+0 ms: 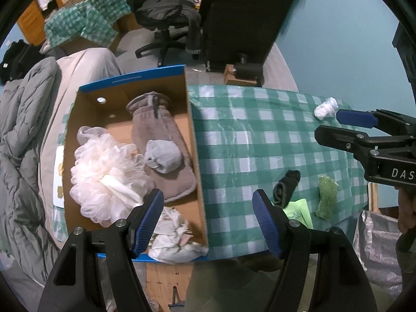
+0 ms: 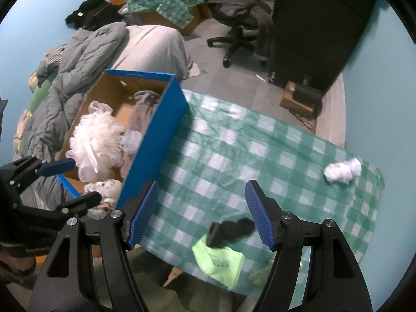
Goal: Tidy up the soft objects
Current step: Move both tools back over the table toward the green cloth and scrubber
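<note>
my left gripper (image 1: 208, 217) hangs over the near wall of the box (image 1: 193, 140), jaws wide apart, nothing between the pads. my right gripper (image 2: 201, 214) is over the checked cloth (image 2: 234, 150), jaws also wide and empty; the dark sock (image 2: 231, 230) lies on the cloth between the fingers in view but no pad touches it.

inside the box: a white loofah (image 1: 104, 174) at the left, a grey-brown pouch (image 1: 161, 140) lying lengthwise beside it, a pale blue sock ball (image 1: 162, 156) resting on the pouch, and a crumpled white cloth (image 1: 176, 236) in the near corner.

on the checked cloth (outside the box): the dark sock, its end overlapping a lime green cloth (image 2: 221, 262) at the near edge; a green textured piece (image 1: 326, 199) just right of them; a white bundle (image 2: 343, 170) well apart at the far right.

in the left view, the tip of the right gripper sits just beside the white bundle; contact cannot be told.
</note>
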Tool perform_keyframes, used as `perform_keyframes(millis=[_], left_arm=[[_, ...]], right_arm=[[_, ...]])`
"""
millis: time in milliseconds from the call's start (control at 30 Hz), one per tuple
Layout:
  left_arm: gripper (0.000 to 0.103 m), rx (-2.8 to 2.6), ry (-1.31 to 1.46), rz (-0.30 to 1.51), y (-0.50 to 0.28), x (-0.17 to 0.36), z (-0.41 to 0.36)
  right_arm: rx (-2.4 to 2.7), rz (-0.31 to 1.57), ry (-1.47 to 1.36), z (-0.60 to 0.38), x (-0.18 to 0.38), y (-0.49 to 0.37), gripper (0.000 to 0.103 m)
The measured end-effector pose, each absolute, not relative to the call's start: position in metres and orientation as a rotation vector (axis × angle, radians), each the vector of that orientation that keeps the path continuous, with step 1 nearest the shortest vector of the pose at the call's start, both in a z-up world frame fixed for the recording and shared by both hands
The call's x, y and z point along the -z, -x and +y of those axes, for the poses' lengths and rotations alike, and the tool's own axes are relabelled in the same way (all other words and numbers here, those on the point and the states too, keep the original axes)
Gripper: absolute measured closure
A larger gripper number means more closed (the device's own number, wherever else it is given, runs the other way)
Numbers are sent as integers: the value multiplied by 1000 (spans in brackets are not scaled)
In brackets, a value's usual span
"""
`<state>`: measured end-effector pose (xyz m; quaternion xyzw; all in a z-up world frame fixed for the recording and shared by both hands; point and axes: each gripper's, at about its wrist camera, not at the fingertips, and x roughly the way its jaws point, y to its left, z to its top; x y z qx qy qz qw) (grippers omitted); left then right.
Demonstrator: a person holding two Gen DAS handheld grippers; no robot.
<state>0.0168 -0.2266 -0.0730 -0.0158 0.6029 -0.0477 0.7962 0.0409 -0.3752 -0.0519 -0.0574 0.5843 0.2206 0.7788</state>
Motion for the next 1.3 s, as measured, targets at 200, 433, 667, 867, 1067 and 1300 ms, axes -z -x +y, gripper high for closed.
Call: perform_keyframes(millis=[200, 433, 667, 867, 1067, 1300], left_arm=[[31, 143, -3, 1312, -17, 79, -251], [31, 206, -50, 1351, -13, 94, -284], [30, 264, -86, 1399, -9, 113, -313], [30, 289, -108, 1436, -4, 132, -335], [25, 283, -87, 1466, 0, 148, -349], [21, 267, -28, 1501, 5, 170, -358]], right_arm=[[-420, 1286, 98, -407, 60, -33, 31], [-350, 1319, 70, -446, 71, -23, 30], [-278, 1343, 30, -483, 82, -8, 30], [-212, 1372, -10, -514, 99, 5, 30], [-163, 1405, -39, -538, 121, 19, 30], [-139, 1435, -38, -552, 153, 30, 30]])
